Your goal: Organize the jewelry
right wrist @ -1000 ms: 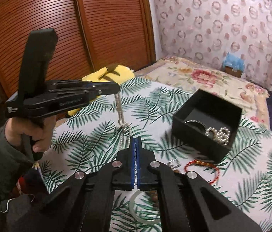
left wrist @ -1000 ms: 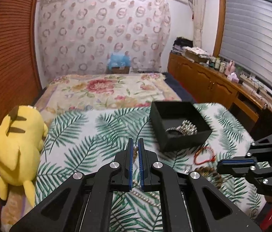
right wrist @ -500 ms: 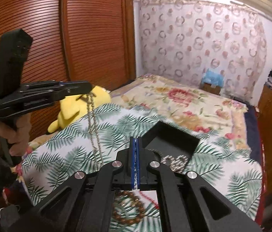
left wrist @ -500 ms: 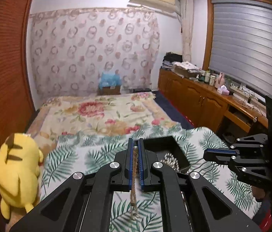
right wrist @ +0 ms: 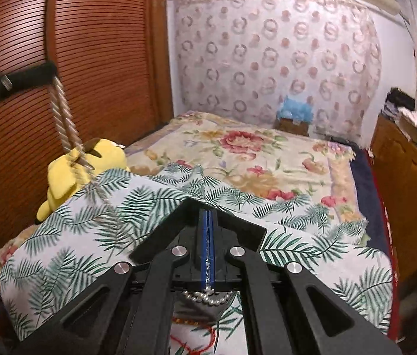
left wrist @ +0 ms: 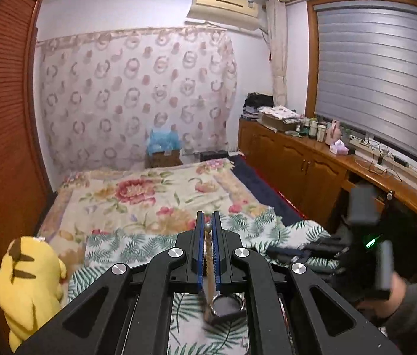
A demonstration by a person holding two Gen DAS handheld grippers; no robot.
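Observation:
My left gripper [left wrist: 208,222] is shut on a long pearl necklace [left wrist: 208,248] that hangs down between its fingers; in the right wrist view the necklace [right wrist: 66,124] dangles blurred from the left gripper's tip [right wrist: 30,75] at upper left. My right gripper [right wrist: 207,216] is shut on a thin silver chain [right wrist: 208,254] pinched between its blue pads. The black jewelry box [right wrist: 253,230] lies just under the right gripper, mostly hidden, with silver beads [right wrist: 208,298] showing below. In the left wrist view the right gripper [left wrist: 297,253] is blurred at right, low over the bed.
A red cord bracelet [right wrist: 190,340] lies on the leaf-print cloth [right wrist: 75,236]. A yellow plush toy [left wrist: 27,281] sits at the bed's left edge by the wooden wardrobe [right wrist: 90,59]. A wooden cabinet [left wrist: 312,162] with bottles runs along the right.
My left gripper has risen high with the pearl necklache hanging from it. Both views have tilted up, and the box has slid under the right gripper.

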